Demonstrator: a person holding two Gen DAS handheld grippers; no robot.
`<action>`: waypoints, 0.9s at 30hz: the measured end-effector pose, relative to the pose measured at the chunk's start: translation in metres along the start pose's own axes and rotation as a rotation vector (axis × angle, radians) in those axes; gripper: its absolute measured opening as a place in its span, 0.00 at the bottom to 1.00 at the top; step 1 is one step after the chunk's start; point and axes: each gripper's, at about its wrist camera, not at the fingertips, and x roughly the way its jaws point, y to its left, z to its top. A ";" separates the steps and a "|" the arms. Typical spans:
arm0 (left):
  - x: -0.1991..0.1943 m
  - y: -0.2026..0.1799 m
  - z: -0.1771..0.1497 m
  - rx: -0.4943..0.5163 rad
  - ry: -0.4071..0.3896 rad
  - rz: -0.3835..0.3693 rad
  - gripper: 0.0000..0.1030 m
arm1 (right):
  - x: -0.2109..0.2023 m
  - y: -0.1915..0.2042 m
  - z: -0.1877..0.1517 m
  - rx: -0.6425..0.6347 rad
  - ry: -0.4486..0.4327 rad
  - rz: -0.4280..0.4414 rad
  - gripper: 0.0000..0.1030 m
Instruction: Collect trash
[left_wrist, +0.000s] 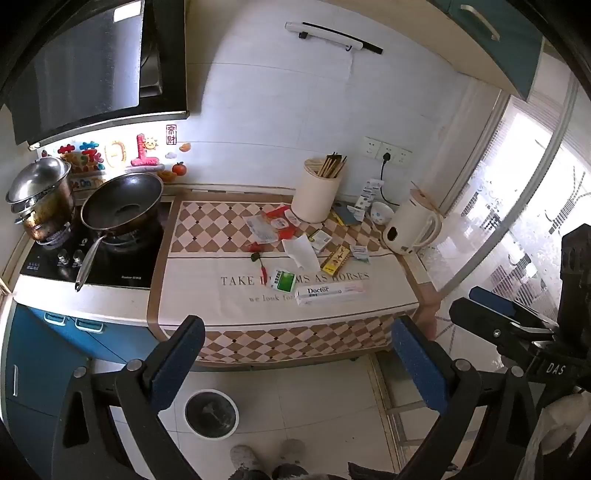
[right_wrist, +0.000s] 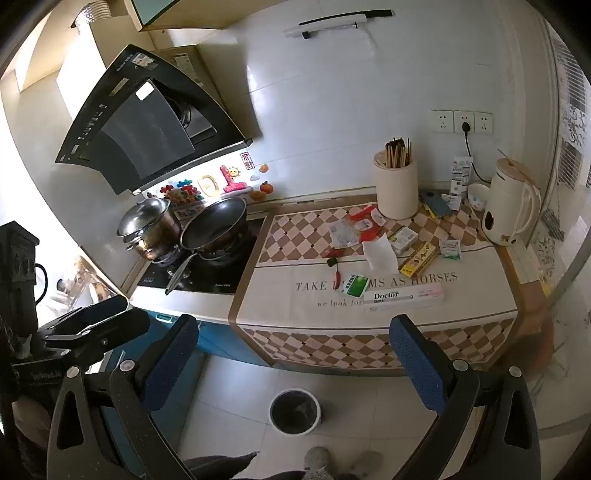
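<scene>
Trash lies on the checkered cloth of the counter: a white "Doctor" box, a green packet, a white paper, a yellow box, red wrappers and a red chili. A round bin stands on the floor below. My left gripper and right gripper are both open and empty, held in front of the counter edge, apart from everything.
A stove with a pan and a steel pot is on the left. A chopstick holder, a white kettle and a small bowl stand at the back right. A glass door is to the right.
</scene>
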 end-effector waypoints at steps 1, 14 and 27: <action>0.000 0.000 0.000 0.000 0.000 0.000 1.00 | -0.001 0.000 0.000 -0.001 -0.001 0.006 1.00; 0.004 -0.002 -0.002 -0.001 0.000 -0.001 1.00 | -0.008 0.002 -0.001 -0.005 -0.003 0.008 1.00; 0.001 0.001 0.000 -0.003 0.001 -0.006 1.00 | -0.010 0.000 0.002 -0.006 -0.001 0.006 1.00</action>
